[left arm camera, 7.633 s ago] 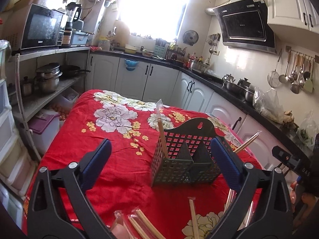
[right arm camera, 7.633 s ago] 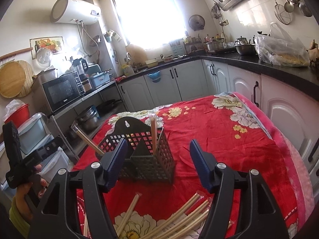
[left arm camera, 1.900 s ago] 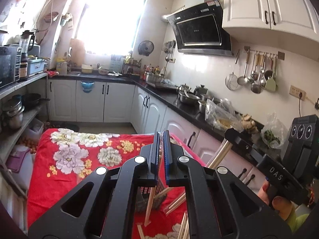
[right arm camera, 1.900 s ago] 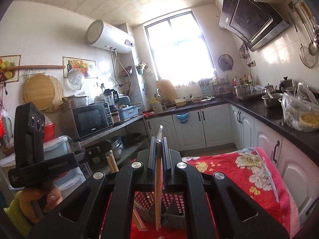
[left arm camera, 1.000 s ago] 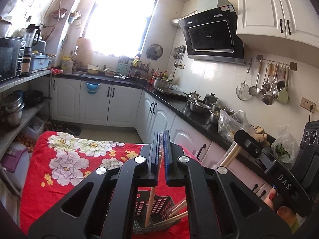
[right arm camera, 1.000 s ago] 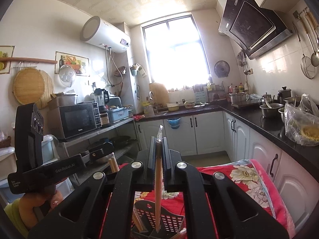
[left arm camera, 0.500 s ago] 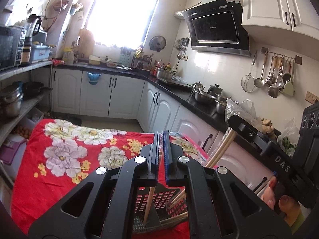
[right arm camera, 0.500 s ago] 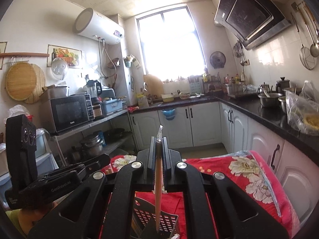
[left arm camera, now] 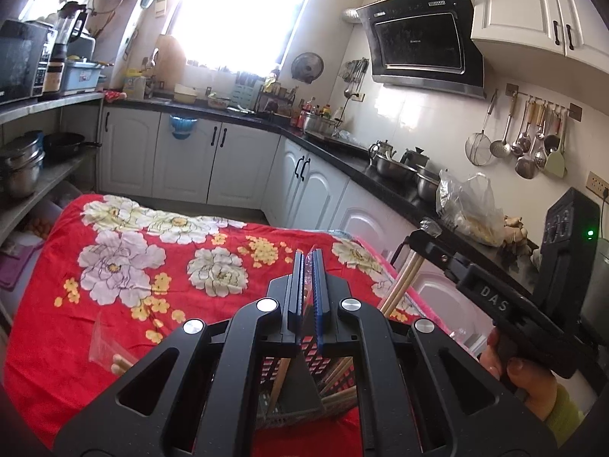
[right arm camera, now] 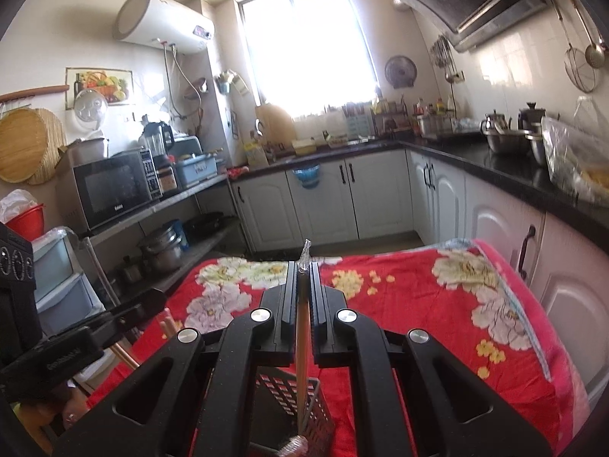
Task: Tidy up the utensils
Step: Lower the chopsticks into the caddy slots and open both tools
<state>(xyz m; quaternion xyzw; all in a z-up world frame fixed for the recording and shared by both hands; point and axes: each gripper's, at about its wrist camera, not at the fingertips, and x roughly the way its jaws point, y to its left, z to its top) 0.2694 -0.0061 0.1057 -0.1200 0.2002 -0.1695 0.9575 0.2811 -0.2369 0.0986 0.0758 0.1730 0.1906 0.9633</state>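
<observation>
My left gripper (left arm camera: 308, 266) is shut on a plastic-wrapped pair of wooden chopsticks (left arm camera: 281, 379). The pair hangs down into the dark grey perforated basket (left arm camera: 304, 400), which holds more chopsticks on its right side. My right gripper (right arm camera: 303, 276) is shut on another wrapped pair of chopsticks (right arm camera: 302, 346), held upright. Its lower end is down at the basket (right arm camera: 310, 396), close to the wall. Each gripper shows in the other's view: the right gripper (left arm camera: 428, 238) at the right, the left gripper (right arm camera: 152, 301) at the lower left.
The basket stands on a table with a red floral cloth (left arm camera: 114, 251). One loose wrapped pair (left arm camera: 108, 350) lies on the cloth left of the basket. White cabinets and a black counter (left arm camera: 380, 175) run behind and to the right. Shelves with pots (right arm camera: 160, 251) stand left.
Both grippers have sunk toward the table, still shut on their chopsticks. The basket has come up close beneath them and the chopstick ends now reach it.
</observation>
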